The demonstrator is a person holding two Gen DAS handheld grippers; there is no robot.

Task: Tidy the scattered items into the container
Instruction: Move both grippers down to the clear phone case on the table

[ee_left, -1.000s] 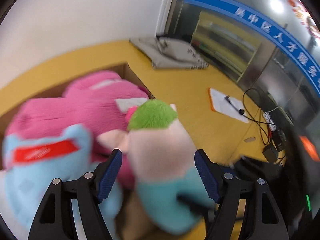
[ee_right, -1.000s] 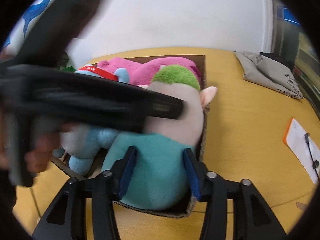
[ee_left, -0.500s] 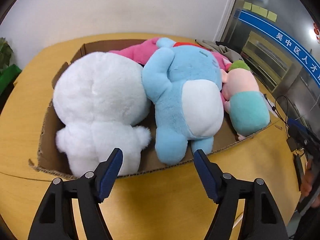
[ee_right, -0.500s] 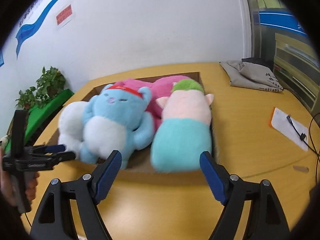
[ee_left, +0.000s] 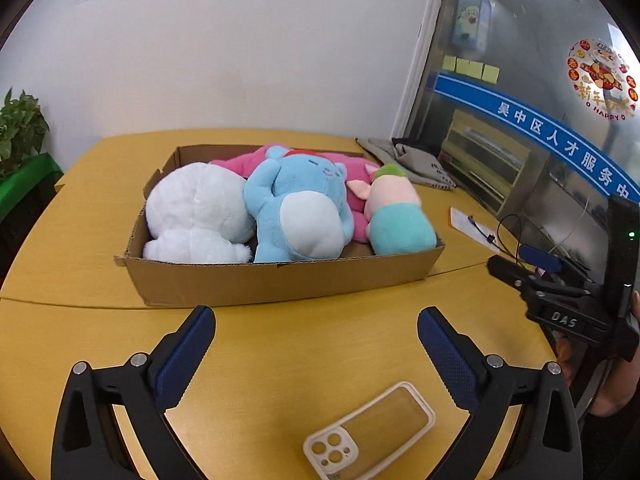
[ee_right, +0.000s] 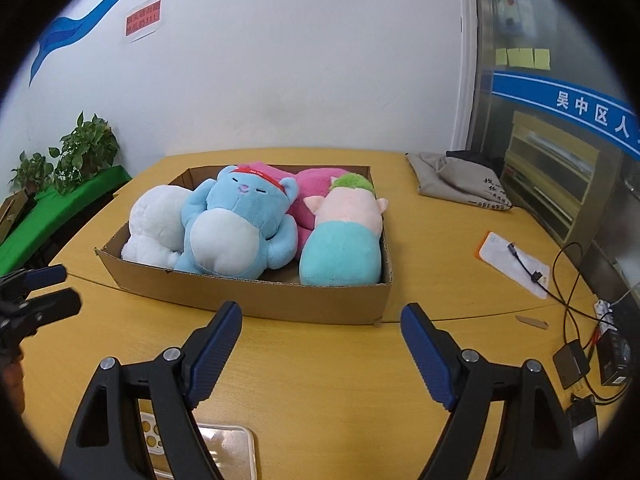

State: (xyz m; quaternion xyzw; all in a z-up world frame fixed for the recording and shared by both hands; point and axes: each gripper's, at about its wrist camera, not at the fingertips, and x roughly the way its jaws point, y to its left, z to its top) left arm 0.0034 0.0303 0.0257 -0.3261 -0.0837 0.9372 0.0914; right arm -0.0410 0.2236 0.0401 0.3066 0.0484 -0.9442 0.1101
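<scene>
Both grippers hang spread and empty above the yellow worktop (ee_left: 280, 360). Ahead of the left gripper (ee_left: 316, 344) and the right gripper (ee_right: 320, 340) sits the cardboard box (ee_right: 320, 300), holding a white plush (ee_left: 196, 212), blue plush (ee_right: 236, 228), pink plush (ee_right: 316, 188) and green-haired plush (ee_right: 344, 236). A phone case (ee_left: 368, 432) lies just below the left gripper.
</scene>
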